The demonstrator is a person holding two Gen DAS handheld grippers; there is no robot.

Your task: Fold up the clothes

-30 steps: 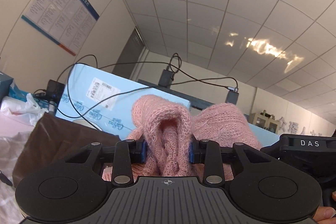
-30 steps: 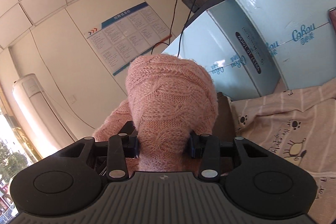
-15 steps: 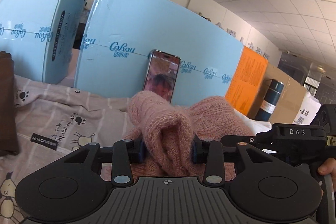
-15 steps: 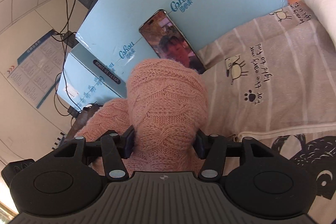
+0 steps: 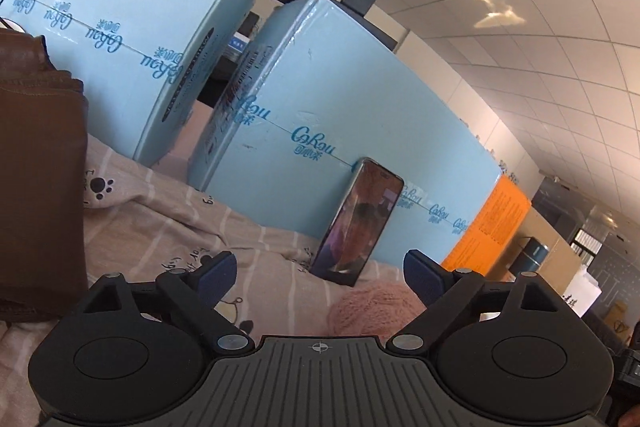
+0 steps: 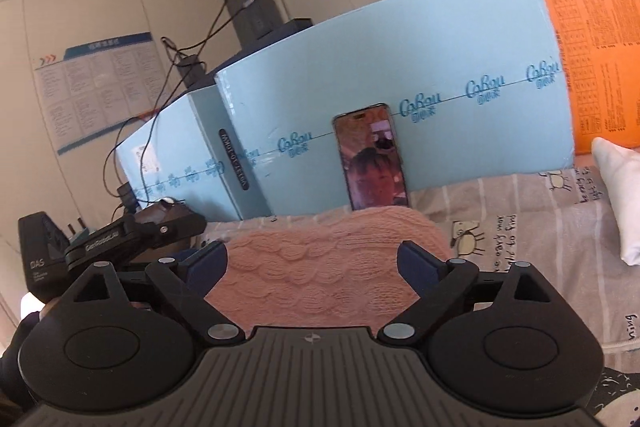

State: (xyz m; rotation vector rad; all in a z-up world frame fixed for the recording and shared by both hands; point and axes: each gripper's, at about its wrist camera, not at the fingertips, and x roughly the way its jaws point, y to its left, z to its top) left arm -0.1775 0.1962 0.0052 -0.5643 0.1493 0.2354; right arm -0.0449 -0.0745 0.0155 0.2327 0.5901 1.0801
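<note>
A pink knitted sweater (image 6: pixel 320 267) lies on the striped, cartoon-printed sheet (image 6: pixel 520 227), right in front of my right gripper (image 6: pixel 312 263). The right gripper is open, its blue-padded jaws spread on either side of the sweater without pinching it. My left gripper (image 5: pixel 318 273) is open and empty above the sheet (image 5: pixel 180 211). A lump of the pink sweater (image 5: pixel 368 311) shows low between the left gripper's fingers. The left gripper's body (image 6: pixel 120 235) shows at the left of the right wrist view.
Light blue cartons (image 5: pixel 320 131) stand along the back, with a phone (image 5: pixel 356 223) leaning on one. Folded brown clothing (image 5: pixel 36 167) lies at the left. An orange box (image 6: pixel 592 47) and a white cloth (image 6: pixel 620 199) are at the right.
Both grippers have opened and let go of the pink sweater, which now lies on the sheet. Both cameras have tilted down from the ceiling toward the cartons and bed.
</note>
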